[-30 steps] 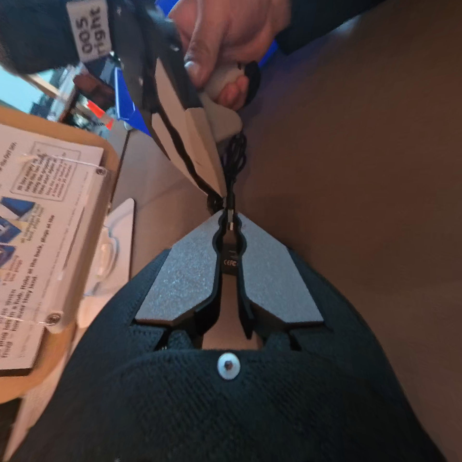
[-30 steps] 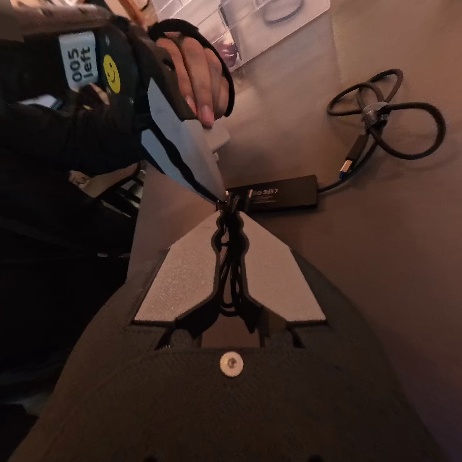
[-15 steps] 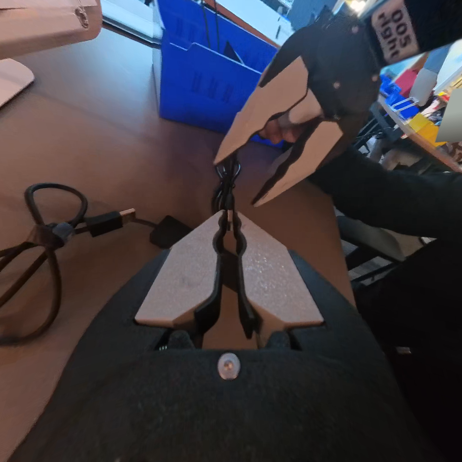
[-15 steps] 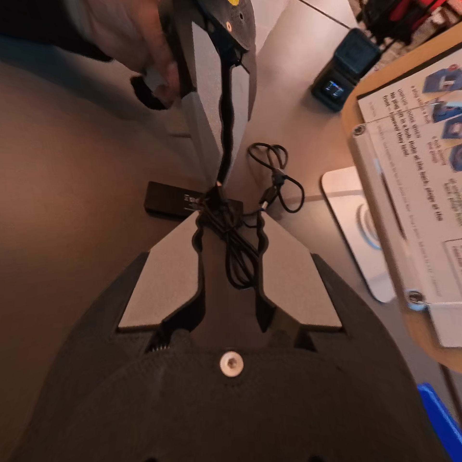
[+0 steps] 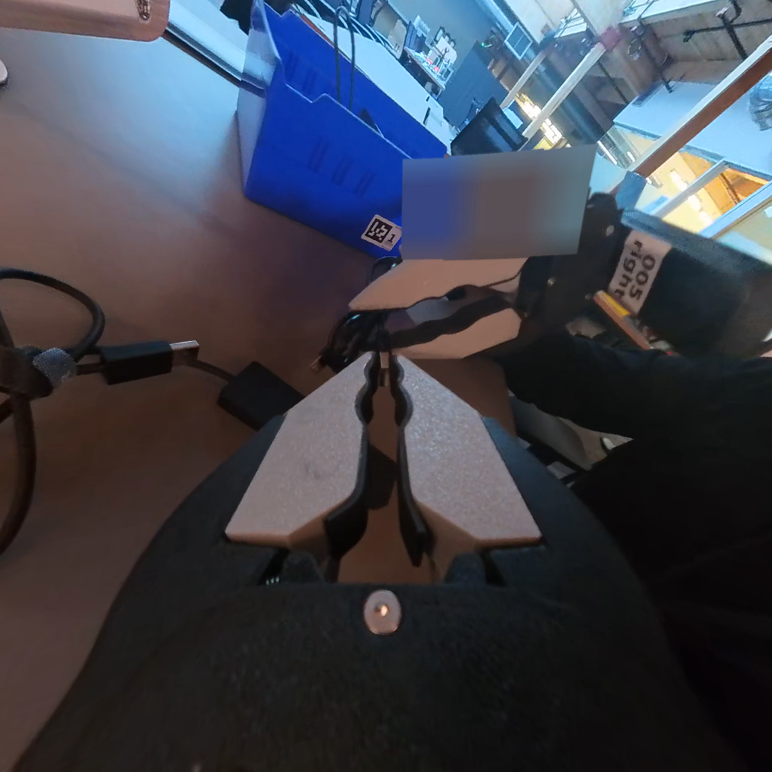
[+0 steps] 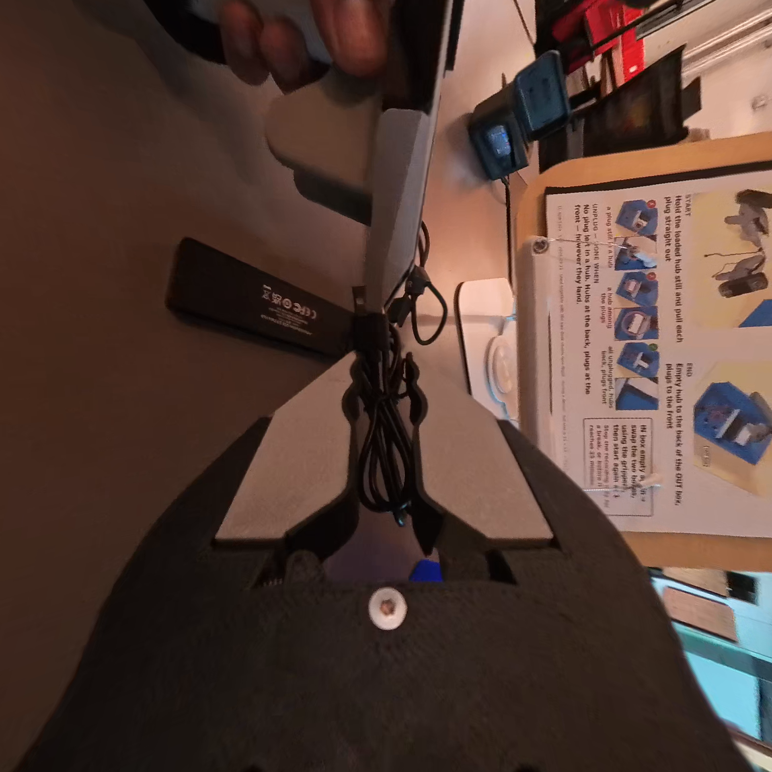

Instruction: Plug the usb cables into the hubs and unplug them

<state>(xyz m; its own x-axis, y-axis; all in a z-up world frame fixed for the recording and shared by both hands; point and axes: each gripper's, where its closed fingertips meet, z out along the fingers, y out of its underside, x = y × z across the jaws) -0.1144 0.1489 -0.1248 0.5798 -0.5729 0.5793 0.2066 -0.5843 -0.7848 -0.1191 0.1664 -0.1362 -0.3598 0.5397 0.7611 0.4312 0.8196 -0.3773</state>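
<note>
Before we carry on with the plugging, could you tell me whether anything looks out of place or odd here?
The black hub lies underside up on the table, its printed markings showing. Nothing looks damaged or spilled. The right gripper grips a bundled thin cable.

You have a thin black usb cable point(image 6: 382, 438), bundled in loops, hanging between your right gripper's fingers, its plug end point(image 6: 369, 328) meeting the end of the flat black hub point(image 6: 255, 298). The hub's own thicker cable point(image 5: 50, 334) lies coiled on the table, tied with a strap, its metal plug point(image 5: 181, 347) bare and unplugged.
</note>
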